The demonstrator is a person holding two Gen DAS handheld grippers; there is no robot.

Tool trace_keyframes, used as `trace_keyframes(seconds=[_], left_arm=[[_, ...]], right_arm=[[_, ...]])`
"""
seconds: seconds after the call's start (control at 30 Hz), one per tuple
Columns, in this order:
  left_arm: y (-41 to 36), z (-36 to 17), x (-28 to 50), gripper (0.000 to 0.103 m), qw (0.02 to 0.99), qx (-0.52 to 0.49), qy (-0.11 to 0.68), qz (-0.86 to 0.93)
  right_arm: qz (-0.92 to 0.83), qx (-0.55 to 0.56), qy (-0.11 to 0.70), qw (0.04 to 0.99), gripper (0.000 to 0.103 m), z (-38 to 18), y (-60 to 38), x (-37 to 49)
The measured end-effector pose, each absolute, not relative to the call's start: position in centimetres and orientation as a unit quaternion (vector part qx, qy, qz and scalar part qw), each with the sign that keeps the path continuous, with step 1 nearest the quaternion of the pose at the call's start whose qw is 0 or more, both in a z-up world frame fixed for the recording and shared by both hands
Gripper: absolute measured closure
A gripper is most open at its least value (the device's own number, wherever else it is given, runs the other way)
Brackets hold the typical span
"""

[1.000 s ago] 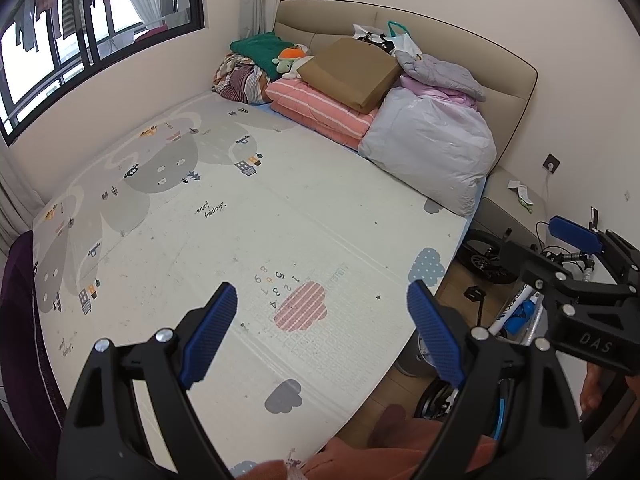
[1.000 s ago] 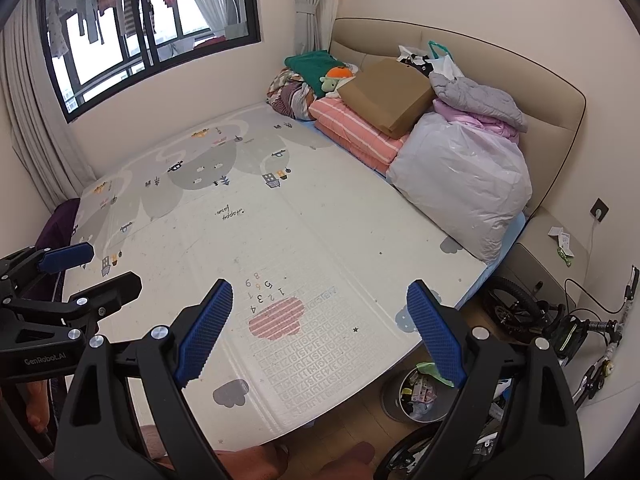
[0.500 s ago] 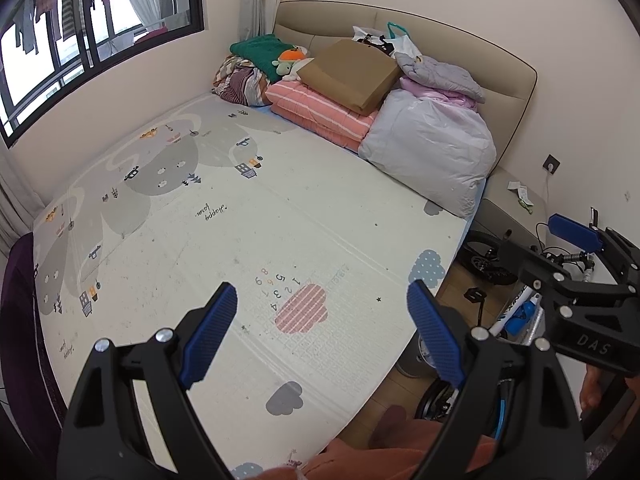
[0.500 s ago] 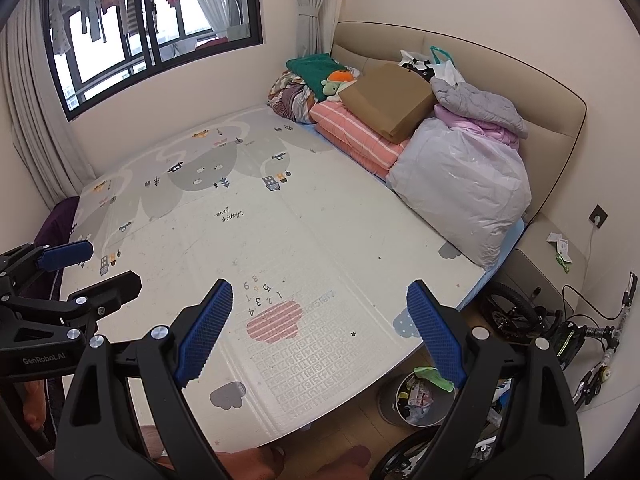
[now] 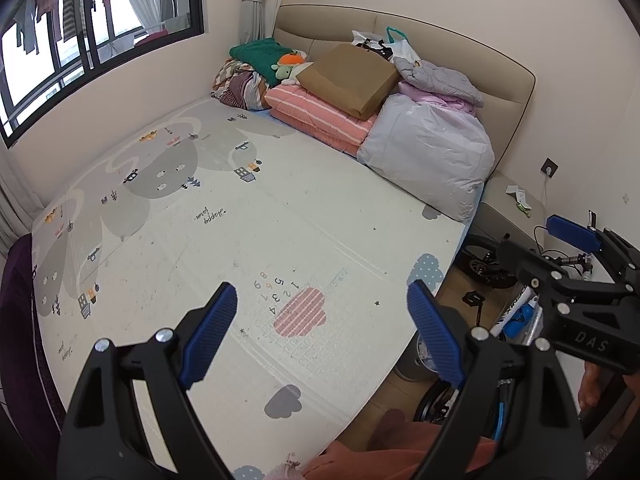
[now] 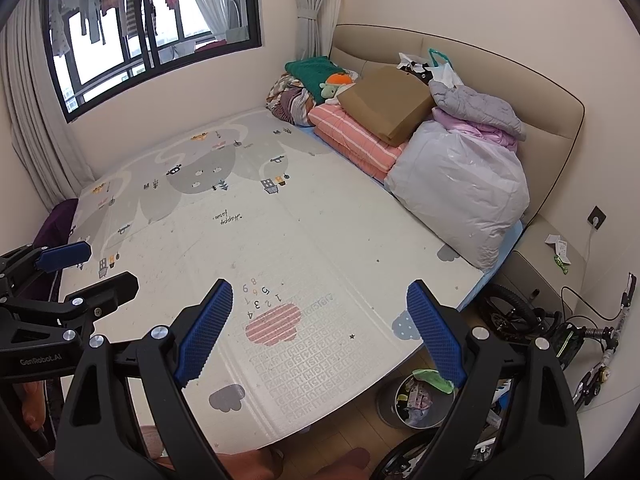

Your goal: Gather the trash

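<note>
Two hand-held grippers hover over a bed covered by a play mat, with a trash bin on the floor beside it.

The left gripper [image 5: 320, 328] and the right gripper [image 6: 318, 328] both have their blue-padded jaws spread wide with nothing between them, held side by side above the near edge of the mat [image 6: 280, 216]. The bin [image 6: 416, 404], a round grey container already holding crumpled wrappers and scraps, stands on the wooden floor just off the mat's near right corner, beside a bike [image 6: 516, 320]. More scraps [image 6: 560, 252] lie on the nightstand [image 6: 536, 264] by the bed's far right corner. Along the headboard [image 6: 500, 80] edge sit a brown box [image 6: 388, 100], a striped pink quilt [image 6: 352, 140], a large white bag [image 6: 460, 188] and folded clothes. A window [image 6: 152, 28] fills the left wall.
</note>
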State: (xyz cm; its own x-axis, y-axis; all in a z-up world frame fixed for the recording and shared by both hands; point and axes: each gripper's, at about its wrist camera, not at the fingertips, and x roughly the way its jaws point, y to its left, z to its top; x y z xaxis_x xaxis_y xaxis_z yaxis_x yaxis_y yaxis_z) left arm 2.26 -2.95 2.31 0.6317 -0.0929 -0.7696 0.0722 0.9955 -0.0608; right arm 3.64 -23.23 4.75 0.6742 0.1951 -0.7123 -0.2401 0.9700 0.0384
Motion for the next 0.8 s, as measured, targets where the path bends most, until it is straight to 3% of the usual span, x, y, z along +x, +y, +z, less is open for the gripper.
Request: trace_keyframes(seconds=[0.8], left_arm=[[-2.99,2.70,1.97,0.016,0.905,-0.017,0.422,-0.049]], right_arm=[[0.116,-0.025,0.385,0.915,0.017,4.70,-23.36,3.36]])
